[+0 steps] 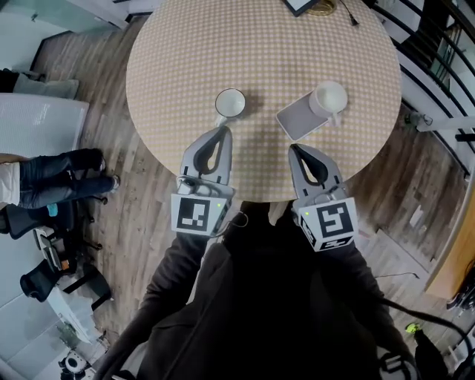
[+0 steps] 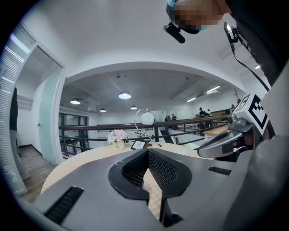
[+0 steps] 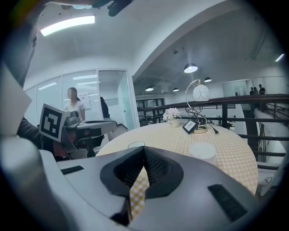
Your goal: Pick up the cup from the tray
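Note:
A white cup (image 1: 230, 103) stands open side up on the checked round table (image 1: 185, 44), left of a pale rectangular tray (image 1: 292, 122). A second white cup (image 1: 329, 99) rests on the tray's far right corner. My left gripper (image 1: 222, 131) hovers just short of the first cup, at the table's near edge, its jaws shut with nothing between them. My right gripper (image 1: 295, 148) is also shut and empty, just short of the tray. In the right gripper view, the open cup's rim (image 3: 136, 145) and the tray cup (image 3: 202, 151) show beyond the closed jaws (image 3: 144, 150).
A picture frame (image 1: 300, 4), a lamp (image 3: 198, 97) and a small flower pot (image 2: 118, 136) stand at the table's far side. A seated person's legs (image 1: 56, 182) are on the floor to the left. A railing (image 1: 438, 67) runs past the table on the right.

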A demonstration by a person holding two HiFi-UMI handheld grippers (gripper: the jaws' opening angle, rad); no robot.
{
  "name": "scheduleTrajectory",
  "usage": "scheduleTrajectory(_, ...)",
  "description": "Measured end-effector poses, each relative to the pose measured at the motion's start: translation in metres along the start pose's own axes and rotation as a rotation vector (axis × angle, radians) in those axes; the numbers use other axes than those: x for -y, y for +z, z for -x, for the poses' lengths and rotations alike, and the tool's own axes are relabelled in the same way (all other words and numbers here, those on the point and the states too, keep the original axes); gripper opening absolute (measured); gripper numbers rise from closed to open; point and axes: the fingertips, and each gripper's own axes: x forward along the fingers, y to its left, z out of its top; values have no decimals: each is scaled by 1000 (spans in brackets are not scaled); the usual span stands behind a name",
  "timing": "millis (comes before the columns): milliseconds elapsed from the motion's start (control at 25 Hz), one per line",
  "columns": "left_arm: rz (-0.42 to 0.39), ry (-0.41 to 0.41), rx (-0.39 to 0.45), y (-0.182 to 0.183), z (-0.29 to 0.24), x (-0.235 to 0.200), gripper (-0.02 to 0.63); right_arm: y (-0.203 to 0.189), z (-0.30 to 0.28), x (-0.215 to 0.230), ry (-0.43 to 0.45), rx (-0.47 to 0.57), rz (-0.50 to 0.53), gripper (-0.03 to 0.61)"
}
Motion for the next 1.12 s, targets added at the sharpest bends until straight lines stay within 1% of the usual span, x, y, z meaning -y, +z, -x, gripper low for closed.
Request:
scheduleTrajectory(120, -3, 35, 14, 10, 4, -1, 8, 9, 5, 2, -6, 24, 8, 8)
scheduleTrajectory(240, -27, 76, 50, 27, 2, -2, 8, 20, 10, 8, -8, 61, 34, 8)
scheduleTrajectory(400, -37, 93, 89, 46, 3, -5, 6, 26, 12, 8, -14, 67, 31, 8)
scheduleTrajectory(520, -49, 86, 104, 52, 2, -3, 6, 30, 11, 10, -19, 73, 32, 6)
scheduleTrajectory(640, -48, 78, 101, 51, 2, -1, 6, 32, 12, 12, -22, 78, 37, 8)
scheduleTrajectory(880, 13, 59, 85, 43, -4, 1, 6, 24, 11, 17, -37, 49, 10, 8)
scheduleTrajectory(1000, 21, 35, 75, 39, -9, 3, 6, 22, 8, 20, -49, 47, 9, 8)
scheduleTrajectory(1120, 27, -1, 64, 34, -15, 9, 6, 16, 8, 24, -75, 34, -14, 8)
